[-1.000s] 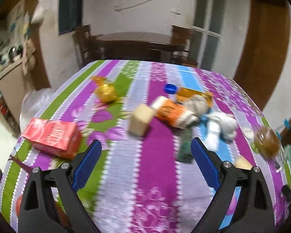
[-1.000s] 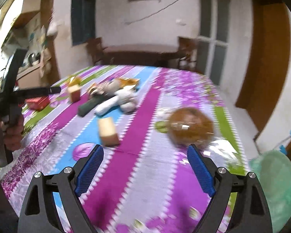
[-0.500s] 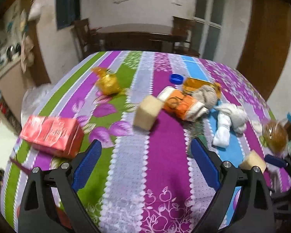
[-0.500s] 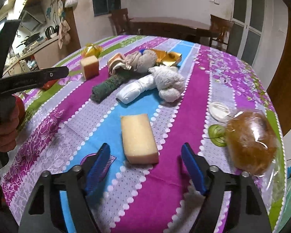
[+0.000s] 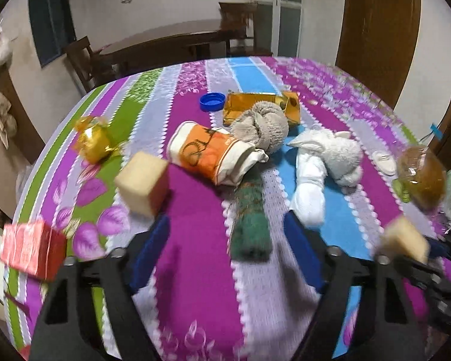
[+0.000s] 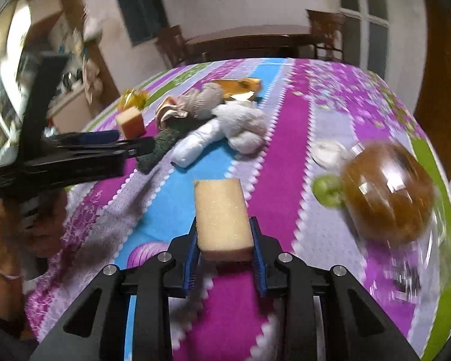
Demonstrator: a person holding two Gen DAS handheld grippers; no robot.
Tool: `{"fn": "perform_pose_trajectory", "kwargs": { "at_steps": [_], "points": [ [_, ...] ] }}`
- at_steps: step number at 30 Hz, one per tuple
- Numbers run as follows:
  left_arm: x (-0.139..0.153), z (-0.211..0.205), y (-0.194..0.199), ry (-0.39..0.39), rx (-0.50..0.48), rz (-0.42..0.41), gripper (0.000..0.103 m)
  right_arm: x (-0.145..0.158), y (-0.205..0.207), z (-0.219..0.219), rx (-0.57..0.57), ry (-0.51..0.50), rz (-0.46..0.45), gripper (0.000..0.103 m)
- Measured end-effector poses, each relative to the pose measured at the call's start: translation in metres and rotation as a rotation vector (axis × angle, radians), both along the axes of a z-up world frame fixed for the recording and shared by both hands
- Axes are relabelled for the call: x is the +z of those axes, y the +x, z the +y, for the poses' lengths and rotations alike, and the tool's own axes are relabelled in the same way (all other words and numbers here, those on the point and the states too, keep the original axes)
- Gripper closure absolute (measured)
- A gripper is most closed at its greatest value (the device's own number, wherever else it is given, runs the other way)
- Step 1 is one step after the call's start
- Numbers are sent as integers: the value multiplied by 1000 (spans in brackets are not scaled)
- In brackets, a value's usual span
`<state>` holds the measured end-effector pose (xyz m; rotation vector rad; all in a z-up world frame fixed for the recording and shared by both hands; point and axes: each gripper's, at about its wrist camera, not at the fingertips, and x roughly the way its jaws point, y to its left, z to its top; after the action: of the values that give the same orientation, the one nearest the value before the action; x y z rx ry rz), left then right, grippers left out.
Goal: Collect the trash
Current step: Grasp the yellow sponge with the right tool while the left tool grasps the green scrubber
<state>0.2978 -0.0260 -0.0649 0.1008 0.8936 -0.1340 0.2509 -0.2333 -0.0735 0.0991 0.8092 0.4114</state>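
Closing on the yellow sponge block [image 6: 222, 216], the right gripper [image 6: 224, 245] had both blue pads against the block's near end, one on each side, jaws still coming together. Block lay lengthwise on the striped tablecloth [image 6: 285, 138], on the blue stripe at the edge of the magenta one, near the table's front edge.

Left gripper [image 5: 225, 249] was also closing, pads apart, nothing pressed between them. The dark green rolled cloth [image 5: 251, 219] sat on the table ahead, its near end between the two fingers but clear of both pads. That view was motion-blurred.

Rest of the clutter, left-wrist view:
- second sponge cube [image 5: 142, 185] left of the green roll
- orange-and-white pouch [image 5: 210, 156] touching a grey knotted cloth [image 5: 263, 123]
- white cloth bundle [image 5: 321, 162] on the blue stripe
- gold foil packet [image 5: 255, 106] behind, blue bottle cap [image 5: 212, 102] just beside it
- gold wrapper ball [image 5: 94, 140] far left, red carton [image 5: 33, 249] at the left edge
- bagged brown bun [image 6: 385, 189] at the right edge
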Motion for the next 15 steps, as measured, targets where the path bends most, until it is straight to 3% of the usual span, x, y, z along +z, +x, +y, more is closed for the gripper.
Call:
{"fn": "perform_pose_trajectory", "kwargs": {
  "at_steps": [2, 3, 5, 7, 11, 15],
  "points": [
    [-9, -4, 14, -22, -9, 51, 55, 0, -10, -10, -22, 39, -2, 71],
    [-14, -5, 20, -39, -13, 78, 58, 0, -18, -15, -34, 56, -5, 71],
    [-14, -8, 22, -27, -8, 47, 69, 0, -31, -22, -52, 86, -9, 71],
    [-13, -8, 20, -50, -7, 53, 86, 0, -40, -25, -67, 98, -10, 71],
    [-1, -1, -12, -94, 4, 47, 87, 2, -61, -27, -100, 77, -32, 71],
    [2, 8, -54, -133, -55, 80, 87, 6, -81, -27, -108, 79, -49, 71]
  ]
}}
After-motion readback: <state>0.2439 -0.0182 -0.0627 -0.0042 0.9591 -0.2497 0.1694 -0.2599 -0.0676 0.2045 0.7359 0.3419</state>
